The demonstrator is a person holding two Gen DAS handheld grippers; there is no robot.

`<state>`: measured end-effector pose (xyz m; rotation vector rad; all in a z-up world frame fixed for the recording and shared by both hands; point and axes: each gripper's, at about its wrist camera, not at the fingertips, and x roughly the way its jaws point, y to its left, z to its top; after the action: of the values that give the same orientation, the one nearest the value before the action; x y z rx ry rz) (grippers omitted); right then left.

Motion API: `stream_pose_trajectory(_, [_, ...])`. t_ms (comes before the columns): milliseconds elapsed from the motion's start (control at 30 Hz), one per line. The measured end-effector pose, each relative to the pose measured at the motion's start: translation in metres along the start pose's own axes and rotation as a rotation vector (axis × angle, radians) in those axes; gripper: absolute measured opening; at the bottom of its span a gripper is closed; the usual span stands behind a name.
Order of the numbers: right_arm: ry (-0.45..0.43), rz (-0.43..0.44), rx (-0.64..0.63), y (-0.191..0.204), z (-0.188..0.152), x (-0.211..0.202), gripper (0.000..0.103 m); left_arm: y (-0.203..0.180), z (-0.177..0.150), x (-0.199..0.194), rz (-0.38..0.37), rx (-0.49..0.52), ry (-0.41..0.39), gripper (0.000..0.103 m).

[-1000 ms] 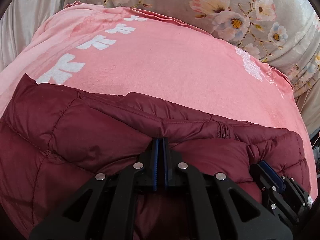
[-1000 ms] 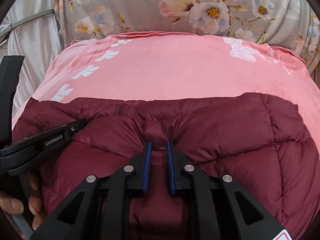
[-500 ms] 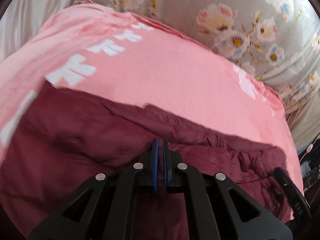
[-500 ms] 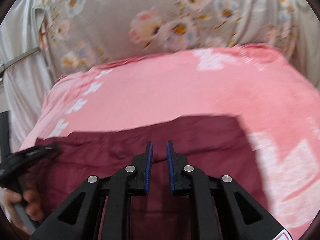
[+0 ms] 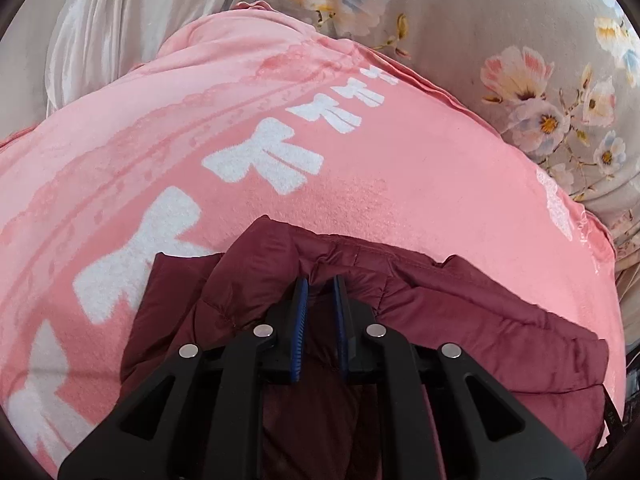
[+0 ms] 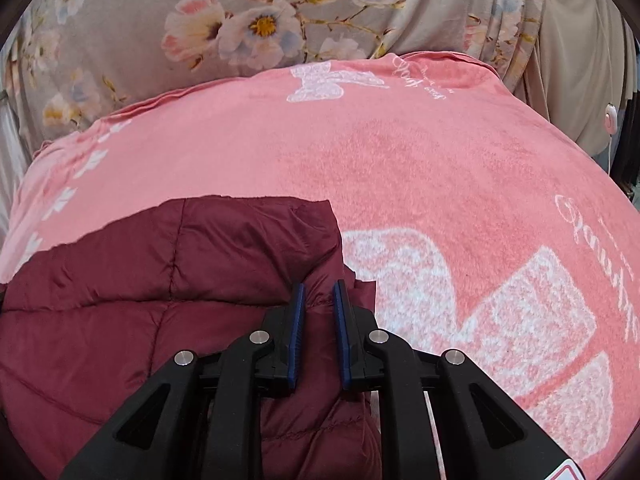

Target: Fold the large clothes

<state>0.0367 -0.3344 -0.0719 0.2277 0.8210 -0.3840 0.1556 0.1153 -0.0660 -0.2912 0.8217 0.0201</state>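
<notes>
A dark red quilted puffer jacket [image 5: 460, 320] lies folded on a pink blanket [image 5: 400, 168]. In the left wrist view my left gripper [image 5: 320, 284] sits over the jacket's left end, its jaws a narrow gap apart with a ridge of jacket fabric between them. In the right wrist view the jacket [image 6: 168, 280] fills the lower left. My right gripper [image 6: 318, 290] is at its right edge, jaws a narrow gap apart over the jacket's seam. Whether either grips the fabric is unclear.
The pink blanket [image 6: 440, 168] has white bow prints and script. Behind it hangs grey floral fabric [image 6: 260, 20]. Pale satin cloth [image 5: 120, 20] lies at the far left. A white cord with a small switch [image 6: 610, 122] hangs at the right.
Both grippers moved apart toward the jacket's opposite ends. The left jaws went from pinched shut on fabric to a narrow gap. Each gripper has left the other's view.
</notes>
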Motion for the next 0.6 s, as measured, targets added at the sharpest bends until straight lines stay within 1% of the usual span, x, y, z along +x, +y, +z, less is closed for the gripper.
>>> stream_pose_trajectory(100, [0.013, 0.006, 0.004, 0.000, -0.002, 0.002, 0.014, 0.003, -0.007, 0.005, 0.010, 0.004, -0.006, 0.012])
stream_pose_trajectory(200, [-0.016, -0.029, -0.004, 0.005, -0.001, -0.013, 0.015, 0.003, -0.008, 0.008, 0.018, 0.008, -0.004, 0.012])
stream_pose_trajectory(233, [-0.046, 0.002, -0.004, 0.010, -0.002, -0.029, 0.020, 0.004, -0.007, 0.009, 0.012, 0.002, 0.001, 0.012])
stream_pose_trajectory(300, [-0.100, 0.072, -0.038, 0.029, -0.007, -0.066, 0.020, 0.009, -0.004, 0.002, -0.005, -0.021, 0.018, 0.012])
stream_pose_trajectory(333, [-0.109, 0.103, -0.060, 0.039, -0.010, -0.079, 0.020, 0.014, -0.003, -0.010, -0.028, -0.045, 0.025, 0.012])
stream_pose_trajectory(367, [-0.115, 0.150, -0.096, 0.055, -0.017, -0.095, 0.020, 0.018, -0.002, -0.020, -0.058, -0.070, 0.029, 0.017])
stream_pose_trajectory(400, [-0.116, 0.179, -0.122, 0.065, -0.022, -0.104, 0.020, 0.027, -0.002, -0.035, -0.099, -0.105, 0.035, 0.035])
stream_pose_trajectory(467, [-0.105, 0.261, -0.179, 0.093, -0.039, -0.124, 0.020, 0.041, -0.004, -0.059, -0.145, -0.150, 0.032, 0.059])
stream_pose_trajectory(500, [-0.084, 0.309, -0.203, 0.109, -0.051, -0.131, 0.020, 0.047, -0.006, -0.069, -0.141, -0.155, 0.029, 0.061])
stream_pose_trajectory(567, [-0.046, 0.366, -0.237, 0.132, -0.067, -0.136, 0.020, 0.057, -0.011, -0.082, -0.113, -0.138, 0.041, 0.062])
stream_pose_trajectory(600, [-0.038, 0.375, -0.254, 0.141, -0.075, -0.137, 0.020, 0.063, -0.016, -0.086, -0.100, -0.135, 0.058, 0.064])
